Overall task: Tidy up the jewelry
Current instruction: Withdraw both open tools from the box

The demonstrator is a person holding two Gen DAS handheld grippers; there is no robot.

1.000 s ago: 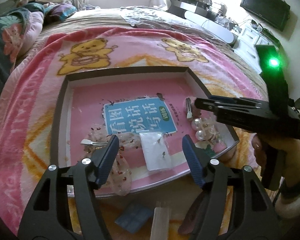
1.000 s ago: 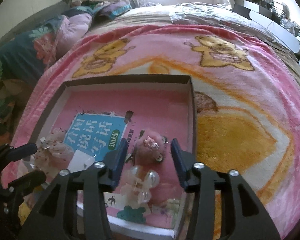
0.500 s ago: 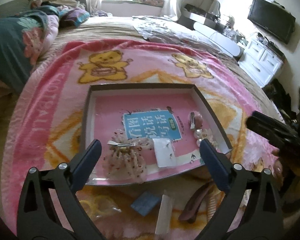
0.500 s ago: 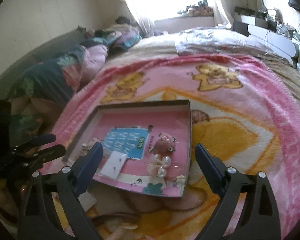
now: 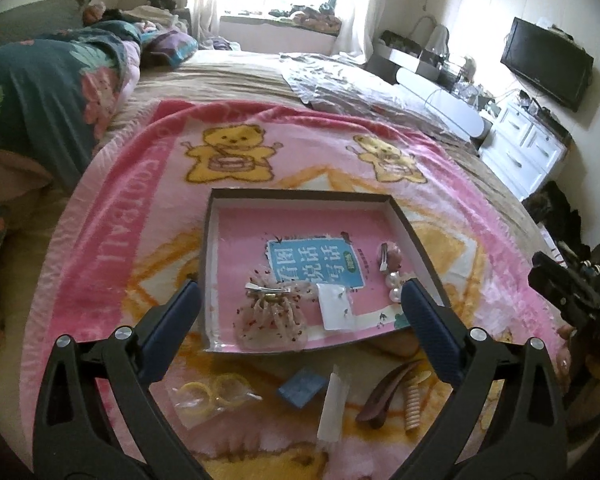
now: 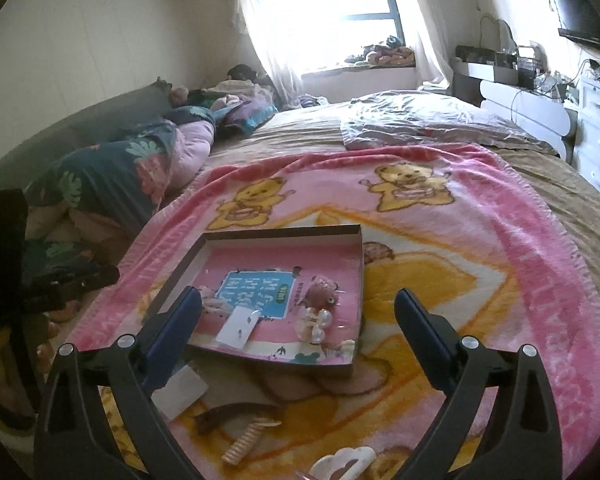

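In the left wrist view, the left gripper (image 5: 298,300) is held above the pink teddy-bear fleece blanket (image 5: 112,240) with its jaws spread wide and nothing between them. Beyond the fingertips, a shallow dark-rimmed cardboard box lid with a pink printed floor (image 5: 300,194) is seen lying on the blanket. Inside it are a sheer spotted fabric bow on a metal clip (image 5: 272,312), a small white earring card (image 5: 336,306), a cluster of pearl beads (image 5: 396,286) and a pink plush hair clip (image 5: 392,256). On the blanket, near the lid's front edge, a clear packet of yellow rings (image 5: 214,390), a small blue square box (image 5: 302,386), a white paper strip (image 5: 332,404), a brown hair claw (image 5: 388,392) and a beige ribbed comb clip (image 5: 412,406) are left unsorted.

In the right wrist view, the right gripper (image 6: 298,312) is likewise spread wide and empty, over the lid's near edge. A white flower-shaped clip (image 6: 344,462) is seen at the bottom, on the blanket.

Several loose pieces remain outside the lid, so the sorting is judged unfinished. The flat packet and paper strip could be missed by a pinch, since the soft pile gives way beneath them. The light lid could be nudged or tipped by a low finger, and the pearls scattered.
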